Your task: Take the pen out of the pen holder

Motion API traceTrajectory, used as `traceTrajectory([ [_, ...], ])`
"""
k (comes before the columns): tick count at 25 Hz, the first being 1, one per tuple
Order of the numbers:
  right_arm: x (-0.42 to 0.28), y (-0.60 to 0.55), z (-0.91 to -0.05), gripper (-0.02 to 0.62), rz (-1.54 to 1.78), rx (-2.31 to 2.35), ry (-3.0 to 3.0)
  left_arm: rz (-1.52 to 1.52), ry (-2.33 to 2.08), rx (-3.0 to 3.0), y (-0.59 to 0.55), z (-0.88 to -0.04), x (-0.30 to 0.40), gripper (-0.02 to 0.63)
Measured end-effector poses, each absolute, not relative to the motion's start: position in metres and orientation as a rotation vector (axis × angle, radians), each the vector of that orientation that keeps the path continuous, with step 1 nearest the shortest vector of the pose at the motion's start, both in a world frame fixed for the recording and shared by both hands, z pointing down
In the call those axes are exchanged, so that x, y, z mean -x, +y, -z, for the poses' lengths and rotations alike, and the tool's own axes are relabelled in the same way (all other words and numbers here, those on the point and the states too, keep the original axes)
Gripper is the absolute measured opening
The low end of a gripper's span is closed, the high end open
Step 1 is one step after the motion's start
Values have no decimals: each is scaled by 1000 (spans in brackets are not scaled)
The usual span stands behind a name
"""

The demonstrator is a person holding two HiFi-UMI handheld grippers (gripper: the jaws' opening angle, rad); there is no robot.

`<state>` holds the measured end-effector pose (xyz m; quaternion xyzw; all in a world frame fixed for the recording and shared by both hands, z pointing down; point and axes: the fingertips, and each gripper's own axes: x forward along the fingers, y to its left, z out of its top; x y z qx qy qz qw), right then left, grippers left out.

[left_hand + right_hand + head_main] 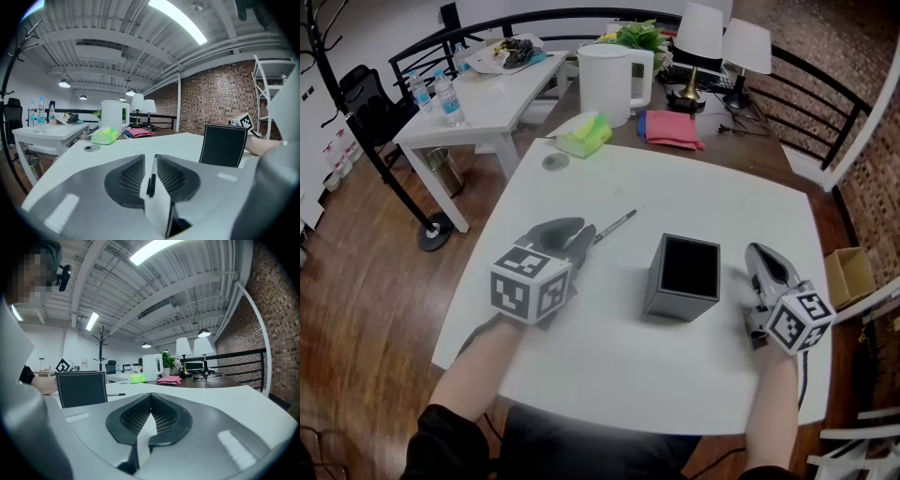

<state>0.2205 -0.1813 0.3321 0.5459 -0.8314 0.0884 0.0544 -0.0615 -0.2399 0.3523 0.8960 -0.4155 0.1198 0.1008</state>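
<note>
On the white table (581, 375) stands the black square pen holder (682, 277), upright and with nothing showing inside; it also shows in the left gripper view (223, 145) and the right gripper view (82, 389). The black pen (614, 225) lies flat on the table to its left. My left gripper (586, 234) is low over the pen's near end. Its jaws stand slightly apart around the pen (151, 178), with a strip of table showing beside it. My right gripper (755, 251) rests just right of the holder, its tips (151, 394) shut together on nothing.
At the table's far edge lie a green packet (584, 134), a small round disc (554, 161) and a pink cloth (670, 128), with a white jug (607, 82) and two lamps (712, 37) behind. A second white table (478, 108) holding bottles stands at the back left.
</note>
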Motion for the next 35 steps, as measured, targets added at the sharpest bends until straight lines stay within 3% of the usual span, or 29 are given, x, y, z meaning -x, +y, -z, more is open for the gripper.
traceTrajectory([
  [12,-219,-177,-335,12,-281,-1655,-2531,-207,-1213,-2717,-248,-339,88,18],
  [35,-220,-175,-333,12,-280,-1695,-2508,-172,-1257,-2707,-252,-335,95,14],
])
